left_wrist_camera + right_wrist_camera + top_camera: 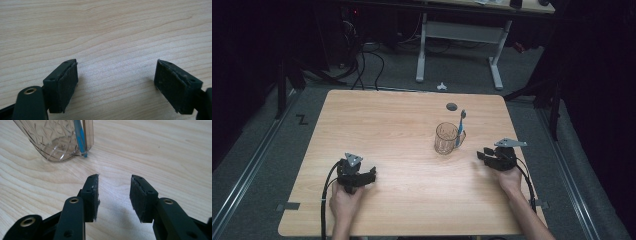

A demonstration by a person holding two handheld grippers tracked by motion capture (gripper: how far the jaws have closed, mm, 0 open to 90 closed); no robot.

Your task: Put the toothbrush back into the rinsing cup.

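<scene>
A clear glass mug [446,138] stands on the wooden table [387,120], right of centre. A blue toothbrush [460,126] leans upright at the mug's handle side, its lower end on the table by the handle [84,152]. My right gripper [482,154] rests on the table just right of the mug [57,140], jaws pointing toward it, open with nothing between them [113,195]. At the front left my left gripper [373,174] lies on the table, open wide over bare wood [116,85].
A small dark round spot [451,106] lies on the table behind the mug. Beyond the far edge stand a desk frame [459,45] and cables [362,60] on the floor. Floor rails run along both sides of the table.
</scene>
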